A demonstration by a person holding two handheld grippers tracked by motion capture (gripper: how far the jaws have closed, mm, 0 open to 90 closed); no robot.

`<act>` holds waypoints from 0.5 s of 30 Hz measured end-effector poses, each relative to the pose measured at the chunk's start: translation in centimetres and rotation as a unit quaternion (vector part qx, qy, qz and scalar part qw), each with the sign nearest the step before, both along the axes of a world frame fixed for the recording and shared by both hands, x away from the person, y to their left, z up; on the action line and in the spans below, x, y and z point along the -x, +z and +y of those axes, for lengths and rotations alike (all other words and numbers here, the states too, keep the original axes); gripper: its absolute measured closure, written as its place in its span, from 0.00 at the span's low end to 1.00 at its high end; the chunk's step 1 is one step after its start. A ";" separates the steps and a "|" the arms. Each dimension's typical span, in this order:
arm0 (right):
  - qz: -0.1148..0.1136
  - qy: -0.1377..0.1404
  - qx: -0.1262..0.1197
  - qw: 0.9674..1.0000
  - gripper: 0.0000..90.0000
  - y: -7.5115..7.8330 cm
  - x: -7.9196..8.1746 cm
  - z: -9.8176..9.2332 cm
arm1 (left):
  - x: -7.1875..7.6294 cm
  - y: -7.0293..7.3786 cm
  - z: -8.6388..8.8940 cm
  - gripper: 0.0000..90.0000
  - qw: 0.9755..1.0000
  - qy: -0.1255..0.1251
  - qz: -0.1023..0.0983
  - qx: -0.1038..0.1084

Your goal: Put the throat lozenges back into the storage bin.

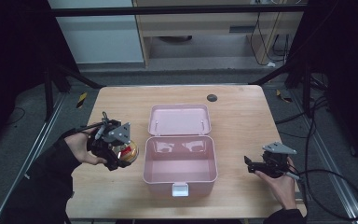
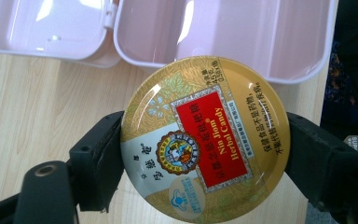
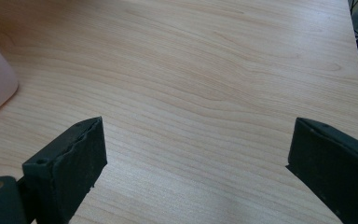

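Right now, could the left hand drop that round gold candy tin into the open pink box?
Probably yes. The left gripper is shut on the candy tin just beside the pink box, whose lid lies folded back. Its inside looks empty, and the right gripper sits apart on the other side.

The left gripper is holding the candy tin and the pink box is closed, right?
Not quite. The left gripper does hold the tin, but the box is open, its lid flipped back, as the high view shows.

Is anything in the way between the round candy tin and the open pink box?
Nothing visible is. The left gripper holds the candy tin just beside the pink box, whose lid is flipped back.
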State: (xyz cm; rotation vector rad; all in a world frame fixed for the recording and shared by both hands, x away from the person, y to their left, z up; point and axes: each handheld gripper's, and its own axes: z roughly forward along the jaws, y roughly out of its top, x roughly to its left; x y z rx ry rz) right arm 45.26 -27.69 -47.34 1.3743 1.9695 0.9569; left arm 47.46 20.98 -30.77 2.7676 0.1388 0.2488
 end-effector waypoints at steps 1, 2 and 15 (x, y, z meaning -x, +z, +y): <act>0.000 0.000 0.000 1.000 0.05 0.0 0.0 0.0 | 0.0 0.1 -0.4 0.22 1.000 -0.003 0.000 0.002; 0.000 0.000 0.000 1.000 0.05 0.0 0.0 0.0 | 0.0 0.1 -0.4 0.22 1.000 -0.003 0.000 0.002; 0.000 0.001 0.000 1.000 0.05 0.0 0.0 0.0 | -0.6 0.0 -3.8 0.21 1.000 -0.030 0.001 0.003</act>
